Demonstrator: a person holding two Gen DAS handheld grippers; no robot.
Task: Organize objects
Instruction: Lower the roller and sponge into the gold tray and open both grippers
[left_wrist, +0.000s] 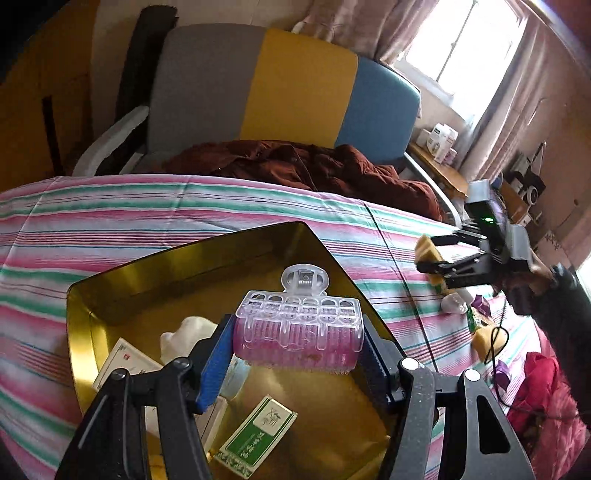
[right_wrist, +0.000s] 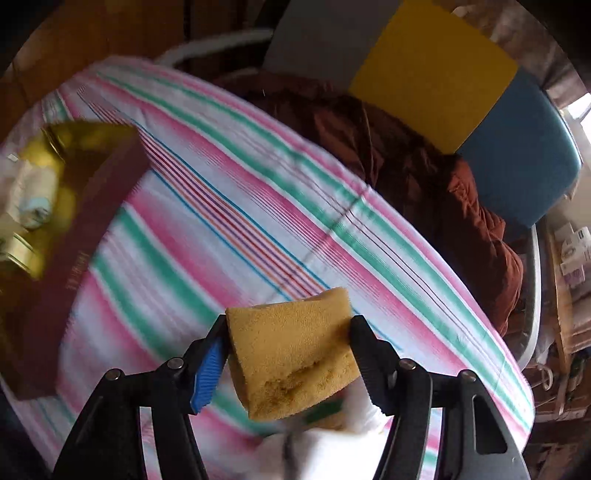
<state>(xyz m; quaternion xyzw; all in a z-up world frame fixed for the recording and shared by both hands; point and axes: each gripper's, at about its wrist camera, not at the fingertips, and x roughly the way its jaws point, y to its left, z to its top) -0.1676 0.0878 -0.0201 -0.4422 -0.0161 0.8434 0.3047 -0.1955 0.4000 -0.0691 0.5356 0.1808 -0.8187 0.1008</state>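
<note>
Striped bedsheet (left_wrist: 184, 221), gold tin box (left_wrist: 147, 280) on it, brown garment (left_wrist: 314, 166)

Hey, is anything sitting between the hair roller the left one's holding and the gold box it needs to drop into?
Nothing visible. The left hand-held gripper holds the hair roller directly above the open gold box, with bare floor beneath between the small packets.
</note>
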